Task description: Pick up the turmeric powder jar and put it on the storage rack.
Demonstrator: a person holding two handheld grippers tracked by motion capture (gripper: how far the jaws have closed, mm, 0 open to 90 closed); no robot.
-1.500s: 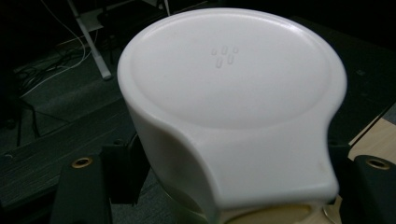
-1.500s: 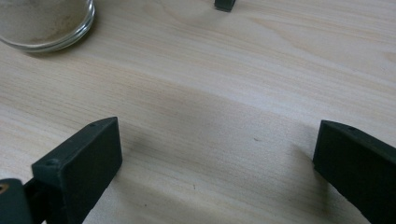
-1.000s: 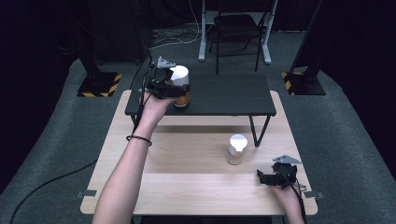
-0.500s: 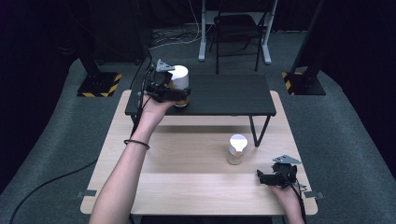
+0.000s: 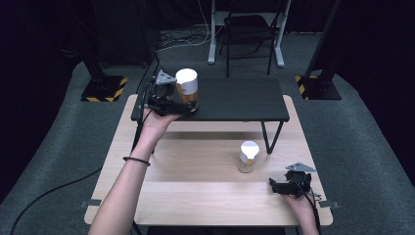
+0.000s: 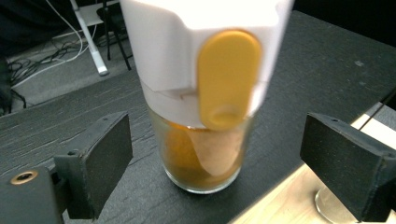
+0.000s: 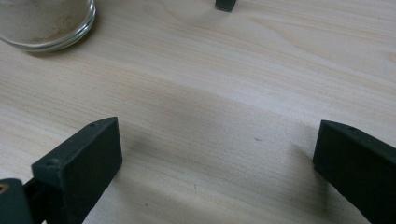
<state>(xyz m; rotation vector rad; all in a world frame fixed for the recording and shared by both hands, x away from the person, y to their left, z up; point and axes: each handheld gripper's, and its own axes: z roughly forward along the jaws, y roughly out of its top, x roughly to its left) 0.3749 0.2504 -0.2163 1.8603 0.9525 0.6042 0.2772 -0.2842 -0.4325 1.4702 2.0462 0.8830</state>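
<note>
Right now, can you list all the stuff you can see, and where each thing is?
Spice jar with orange powder: one, white cap, stands on the black shelf, between open jaws.
Spice jar with pale powder: one, white cap, on the wooden table.
Black shelf: one, on the table's far side.
Wooden table: one, light brown.
Chair: one, dark, on the floor behind.
Left gripper: black, jaws have just been opening, clear of the jar.
Right gripper: black, open, low over the table.

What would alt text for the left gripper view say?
A spice jar with white cap and yellow flap stands upright on a black shelf, between the left gripper's two open black jaws, which have just been opening and don't touch it.
</note>
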